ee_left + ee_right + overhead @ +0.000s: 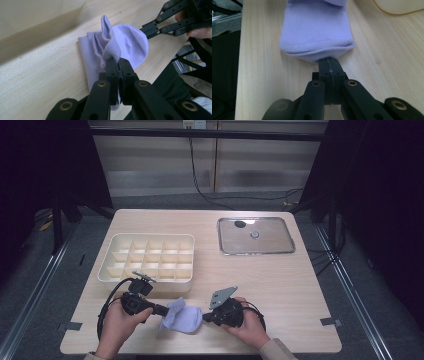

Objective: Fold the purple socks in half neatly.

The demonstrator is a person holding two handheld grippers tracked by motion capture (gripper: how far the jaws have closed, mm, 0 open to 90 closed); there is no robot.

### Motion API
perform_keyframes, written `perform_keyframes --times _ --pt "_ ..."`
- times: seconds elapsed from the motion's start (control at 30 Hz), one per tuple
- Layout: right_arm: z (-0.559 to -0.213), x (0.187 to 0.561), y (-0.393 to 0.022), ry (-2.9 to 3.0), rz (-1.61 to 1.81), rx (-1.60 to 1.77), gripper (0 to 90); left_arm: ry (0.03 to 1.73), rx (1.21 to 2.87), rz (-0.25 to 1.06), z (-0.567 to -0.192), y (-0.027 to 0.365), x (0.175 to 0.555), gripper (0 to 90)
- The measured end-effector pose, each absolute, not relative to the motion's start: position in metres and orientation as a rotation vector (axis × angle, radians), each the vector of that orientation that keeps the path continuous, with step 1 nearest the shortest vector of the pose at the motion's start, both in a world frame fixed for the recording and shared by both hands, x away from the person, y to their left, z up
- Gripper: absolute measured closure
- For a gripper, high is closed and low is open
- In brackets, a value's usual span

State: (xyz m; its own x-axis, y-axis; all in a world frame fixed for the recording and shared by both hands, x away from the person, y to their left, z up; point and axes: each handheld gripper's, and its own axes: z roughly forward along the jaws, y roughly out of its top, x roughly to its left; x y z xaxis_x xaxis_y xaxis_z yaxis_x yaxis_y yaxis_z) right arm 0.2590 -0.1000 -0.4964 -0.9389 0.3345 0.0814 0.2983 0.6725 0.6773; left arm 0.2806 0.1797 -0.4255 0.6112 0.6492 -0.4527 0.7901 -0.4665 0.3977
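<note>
Both black two-jaw grippers, left gripper [161,310] and right gripper [206,316], are clamped tight on opposite ends of a folded lilac fabric sock [182,317] lying between them near the pale wooden table's [280,285] front edge. Beyond stands a cream plastic divided box [148,257]; open tabletop lies rightward.

Sock [182,317]: soft lilac knit cloth, matt, ribbed weave at the cuff, smooth on the rounded end. Table [280,275]: pale wood-grain top, satin, fine straight grain (looks like laminate, can't confirm). Organizer box [150,257]: cream plastic, smooth, slight sheen. Tray [256,236]: bare metal, glossy, mirror-like reflections. Left gripper [117,61] and right gripper [329,61]: matt black plastic links, brass-coloured metal rivets at the pivots.
</note>
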Motion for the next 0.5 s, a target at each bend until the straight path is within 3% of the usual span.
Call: perform_keyframes --times 0.5 --pt "-0.496 0.258 -0.099 2.832 1.133 0.550 90.0 1.113 2.269 -0.330 -0.429 0.167 0.279 87.4"
